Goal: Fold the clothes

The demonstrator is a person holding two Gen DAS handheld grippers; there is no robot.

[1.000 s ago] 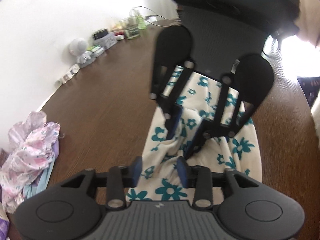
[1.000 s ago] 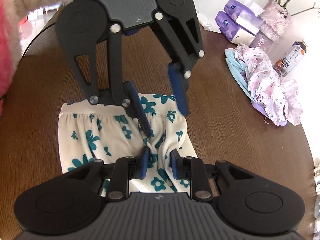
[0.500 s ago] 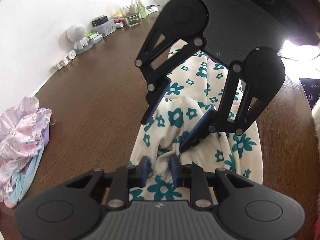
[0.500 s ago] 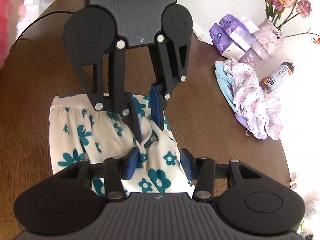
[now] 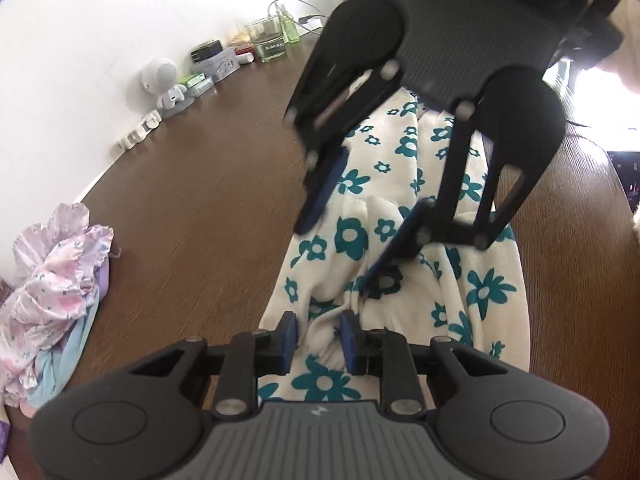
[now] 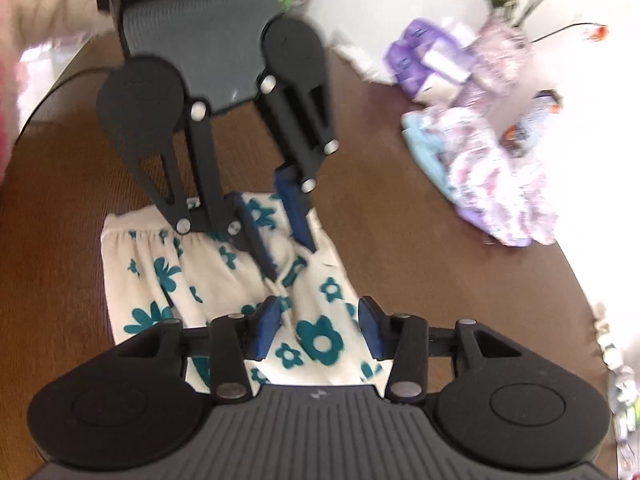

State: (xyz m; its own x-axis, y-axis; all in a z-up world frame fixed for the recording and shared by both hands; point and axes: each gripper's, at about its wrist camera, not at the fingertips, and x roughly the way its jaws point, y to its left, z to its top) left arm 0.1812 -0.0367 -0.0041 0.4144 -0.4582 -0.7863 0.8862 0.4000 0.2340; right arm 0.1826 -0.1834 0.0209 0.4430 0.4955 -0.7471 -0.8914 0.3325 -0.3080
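Both the left gripper [image 5: 316,334] and right gripper [image 6: 318,326] hover, jaws open, over the folded flower-print garment [image 5: 404,264] at frame centre. Likely released so the fold rests flat on the wooden table [image 5: 208,208].

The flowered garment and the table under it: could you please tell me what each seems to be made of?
The flowered garment looks like soft, matte woven or knit fabric, probably cotton: it bunches into rounded folds and shows a gathered band in the right wrist view. The table looks like dark brown wood or wood veneer with a smooth satin finish: faint grain streaks and a soft sheen show; which of the two, I cannot tell.
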